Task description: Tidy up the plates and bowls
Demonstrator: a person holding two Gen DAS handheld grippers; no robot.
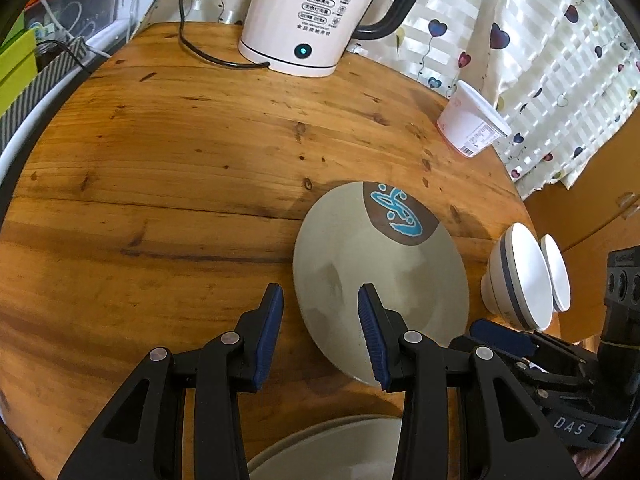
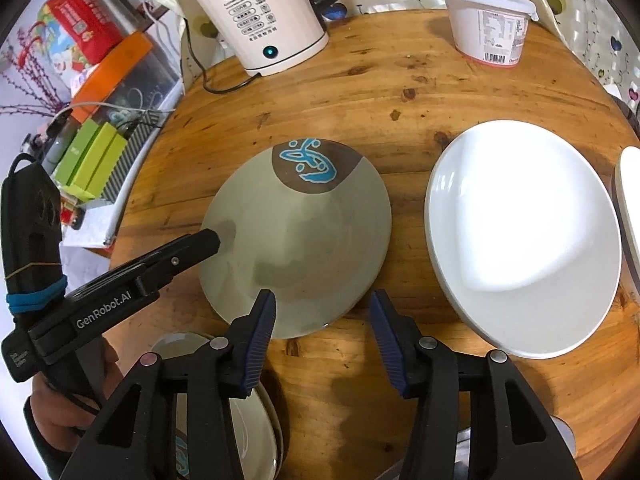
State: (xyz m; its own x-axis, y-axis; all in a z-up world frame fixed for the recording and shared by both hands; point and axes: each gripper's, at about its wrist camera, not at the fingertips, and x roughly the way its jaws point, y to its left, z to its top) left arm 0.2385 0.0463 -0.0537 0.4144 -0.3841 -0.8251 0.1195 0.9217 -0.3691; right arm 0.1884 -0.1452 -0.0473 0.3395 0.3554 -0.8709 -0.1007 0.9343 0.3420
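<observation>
A grey-green plate [image 2: 296, 236] with a brown patch and a blue motif at its far edge lay flat near the middle of the round wooden bench [image 1: 168, 168]. The left gripper [image 1: 320, 332] hovered over the plate's left rim, its fingers [image 1: 269, 332] partly apart with nothing pressed between them: one sat over bare wood, the other over the plate. The right gripper [image 2: 322, 340] hung above the plate's near edge, its fingers [image 2: 260, 340] also partly apart and gripping nothing. A white plate [image 2: 524, 236] lay just to the right of the grey-green one, apart from it. Another grey-green dish [image 2: 240, 420] sat at the bench's near edge, below the right gripper. A white electric kettle [image 2: 260, 20] and a white lidded tub [image 2: 488, 20] stood at the far side.
</observation>
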